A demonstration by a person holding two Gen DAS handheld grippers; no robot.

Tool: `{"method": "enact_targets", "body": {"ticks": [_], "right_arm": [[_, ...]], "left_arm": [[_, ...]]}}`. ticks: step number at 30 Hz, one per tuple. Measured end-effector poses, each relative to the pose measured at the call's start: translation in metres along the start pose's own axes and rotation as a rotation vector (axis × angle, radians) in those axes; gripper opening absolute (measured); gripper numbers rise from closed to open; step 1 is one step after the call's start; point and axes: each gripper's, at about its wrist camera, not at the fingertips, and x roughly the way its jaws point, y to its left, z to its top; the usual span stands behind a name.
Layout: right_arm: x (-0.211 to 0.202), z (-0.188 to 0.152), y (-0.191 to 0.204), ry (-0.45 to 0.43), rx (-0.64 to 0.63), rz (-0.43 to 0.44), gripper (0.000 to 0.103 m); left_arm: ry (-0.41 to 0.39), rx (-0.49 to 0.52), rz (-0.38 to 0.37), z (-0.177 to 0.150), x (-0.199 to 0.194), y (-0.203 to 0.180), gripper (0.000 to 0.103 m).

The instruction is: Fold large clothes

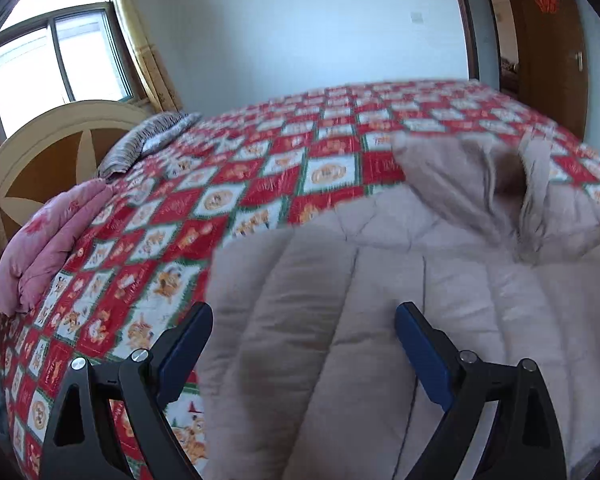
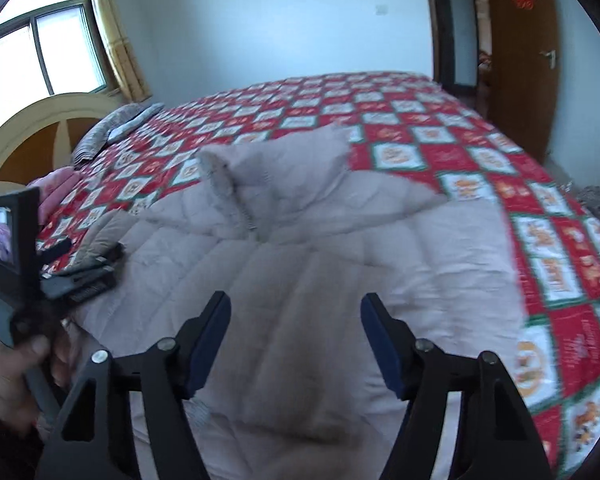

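Quilted beige coat (image 1: 380, 320) spread across the near side of a bed, its hood (image 1: 500, 184) raised toward the middle of the mattress, in a bedroom with pale walls. A red, white and green checked bedspread (image 1: 260, 152) with cartoon panels covers the whole bed and lies bare beyond the hood and to the coat's right in the right wrist view. At the head of the bed stand a cream and brown headboard (image 1: 52, 152), a striped pillow (image 1: 148, 140) and a folded pink quilt (image 1: 48, 240); behind them a window (image 1: 52, 60) with a yellow curtain (image 1: 140, 40). A brown wooden door (image 2: 520, 60) stands open at the far corner.

The left gripper (image 1: 304, 336) hovers with both blue-padded fingers wide apart above the coat's left edge, holding nothing. The right gripper (image 2: 296, 324) is likewise spread open and empty over the coat's body. In the right wrist view the left hand (image 2: 16, 376) appears at the left margin, and what seems to be a dark cuff of the coat's sleeve (image 2: 88, 276) lies near it, though blur makes this uncertain. The coat's right edge (image 2: 508, 280) ends on the bedspread, short of the bed's side
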Motion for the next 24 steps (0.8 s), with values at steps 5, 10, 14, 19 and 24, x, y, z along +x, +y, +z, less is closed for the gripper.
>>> {"method": "enact_targets", "body": {"ticks": [5,10,14,19,24], "right_arm": [[0.049,-0.016,0.01,0.062,-0.012,-0.031,0.07],[0.053,-0.029,0.009,0.041,-0.045,-0.055,0.07],[0.06,-0.03,0.014,0.044,-0.064,-0.077,0.071],[0.066,-0.031,0.019,0.059,-0.088,-0.106,0.073],[0.07,-0.033,0.024,0.073,-0.113,-0.139,0.073]], "left_arm": [[0.011,-0.021,0.0,-0.017,0.018,-0.002,0.094],[0.027,-0.05,-0.032,-0.022,0.027,0.003,0.098],[0.047,-0.065,-0.04,-0.022,0.033,0.004,0.1],[0.06,-0.056,-0.026,-0.023,0.038,0.002,0.102],[0.072,-0.059,-0.032,-0.023,0.04,0.002,0.102]]}}
